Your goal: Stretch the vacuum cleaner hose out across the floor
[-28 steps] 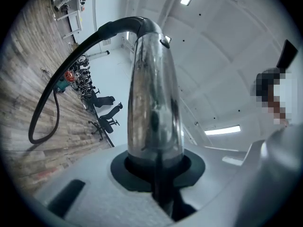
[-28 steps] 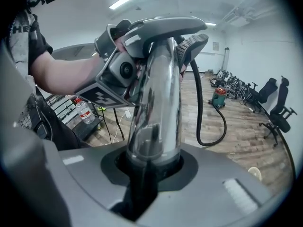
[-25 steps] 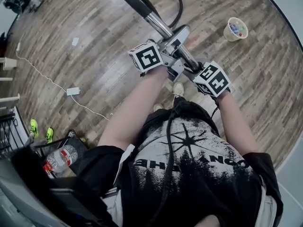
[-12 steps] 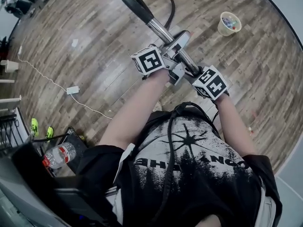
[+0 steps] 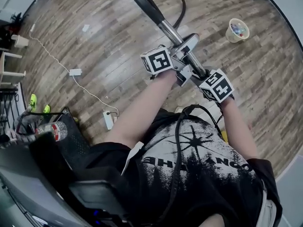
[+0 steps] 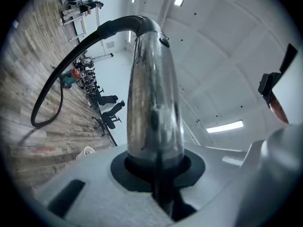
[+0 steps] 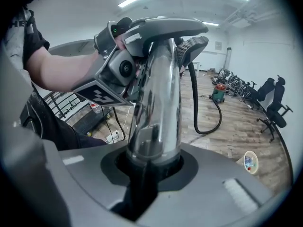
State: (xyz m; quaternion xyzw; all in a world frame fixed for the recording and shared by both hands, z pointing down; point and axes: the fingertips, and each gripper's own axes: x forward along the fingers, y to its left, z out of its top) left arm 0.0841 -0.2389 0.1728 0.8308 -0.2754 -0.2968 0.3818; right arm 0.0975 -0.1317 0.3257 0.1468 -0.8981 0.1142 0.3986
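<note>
A chrome vacuum wand [image 5: 176,34] runs up the middle of the head view. Its black hose [image 5: 144,3] carries on past the top edge. My left gripper [image 5: 183,50] is shut on the chrome tube, higher up. My right gripper [image 5: 203,74] is shut on the same tube, lower down and nearer my body. In the left gripper view the tube [image 6: 154,98] rises out of the left gripper [image 6: 157,171], and the hose [image 6: 57,77] arcs down to the wooden floor. In the right gripper view the right gripper [image 7: 150,171] clamps the tube [image 7: 156,103]. The left gripper [image 7: 120,65] holds it above, and the hose [image 7: 198,112] loops toward the vacuum cleaner body [image 7: 218,91].
A paper cup [image 5: 237,30] of small colourful items stands on the floor at the upper right. A white cable with an adapter [image 5: 75,72] and a socket strip [image 5: 110,119] lies at the left. A water bottle [image 5: 54,130] sits on a black rack. Office chairs [image 7: 274,103] line the far wall.
Both grippers and the wand have shifted right in the head view, still holding the tube. The floor items at the left have slid up the picture, and the socket strip has come into view.
</note>
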